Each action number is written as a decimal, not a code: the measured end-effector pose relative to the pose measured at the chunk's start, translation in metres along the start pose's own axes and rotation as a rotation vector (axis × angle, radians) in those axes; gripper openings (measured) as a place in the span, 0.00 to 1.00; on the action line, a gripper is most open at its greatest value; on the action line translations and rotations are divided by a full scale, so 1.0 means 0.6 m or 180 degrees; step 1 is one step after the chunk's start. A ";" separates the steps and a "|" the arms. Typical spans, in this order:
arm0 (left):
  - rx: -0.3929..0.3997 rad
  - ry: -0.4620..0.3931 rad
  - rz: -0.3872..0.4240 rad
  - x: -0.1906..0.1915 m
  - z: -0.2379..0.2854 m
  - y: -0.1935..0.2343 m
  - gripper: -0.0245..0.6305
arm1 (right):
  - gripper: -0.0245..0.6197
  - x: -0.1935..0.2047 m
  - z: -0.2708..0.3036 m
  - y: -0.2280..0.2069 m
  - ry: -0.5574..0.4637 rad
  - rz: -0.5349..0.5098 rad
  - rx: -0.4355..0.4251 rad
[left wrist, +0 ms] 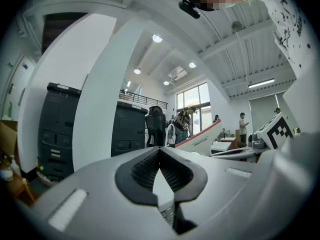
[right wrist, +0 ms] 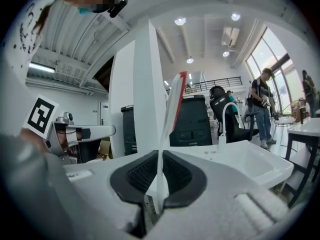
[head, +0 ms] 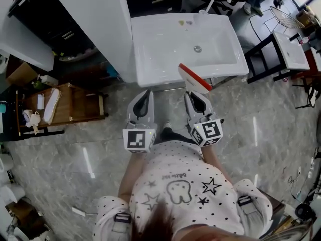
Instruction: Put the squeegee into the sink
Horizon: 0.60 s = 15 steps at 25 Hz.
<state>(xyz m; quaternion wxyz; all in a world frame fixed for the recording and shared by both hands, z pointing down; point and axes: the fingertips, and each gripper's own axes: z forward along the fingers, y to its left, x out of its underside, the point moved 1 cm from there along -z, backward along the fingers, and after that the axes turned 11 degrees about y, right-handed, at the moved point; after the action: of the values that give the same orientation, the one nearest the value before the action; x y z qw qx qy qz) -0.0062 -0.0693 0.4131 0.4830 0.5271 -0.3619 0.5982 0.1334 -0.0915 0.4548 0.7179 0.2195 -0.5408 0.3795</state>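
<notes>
The squeegee [head: 193,78] is a flat white blade with a red edge. My right gripper [head: 194,97] is shut on its lower end and holds it over the front rim of the white sink [head: 150,59]. In the right gripper view the thin blade [right wrist: 172,109] stands upright between the pressed pads, with the sink basin [right wrist: 260,164] and its faucet [right wrist: 227,116] ahead to the right. My left gripper [head: 144,98] is beside it at the sink's front edge, shut with nothing in it. In the left gripper view its tips [left wrist: 160,151] meet, and the squeegee [left wrist: 200,140] shows to the right.
A tall white cabinet [head: 95,24] stands to the left of the sink. A wooden cart [head: 75,107] with small items is at the far left. A black-framed table with a white top [head: 291,49] stands at the right. People stand far back by the windows [right wrist: 262,104].
</notes>
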 end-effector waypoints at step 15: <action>0.0074 -0.0172 0.0157 -0.030 0.067 -0.029 0.03 | 0.07 -0.012 0.038 -0.043 0.0004 -0.0011 -0.0135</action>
<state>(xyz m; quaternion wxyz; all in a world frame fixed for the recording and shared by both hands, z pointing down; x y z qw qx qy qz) 0.0216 -0.1062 0.4014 0.4520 0.5395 -0.3808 0.5997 0.1385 -0.1263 0.4576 0.7234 0.2048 -0.5479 0.3668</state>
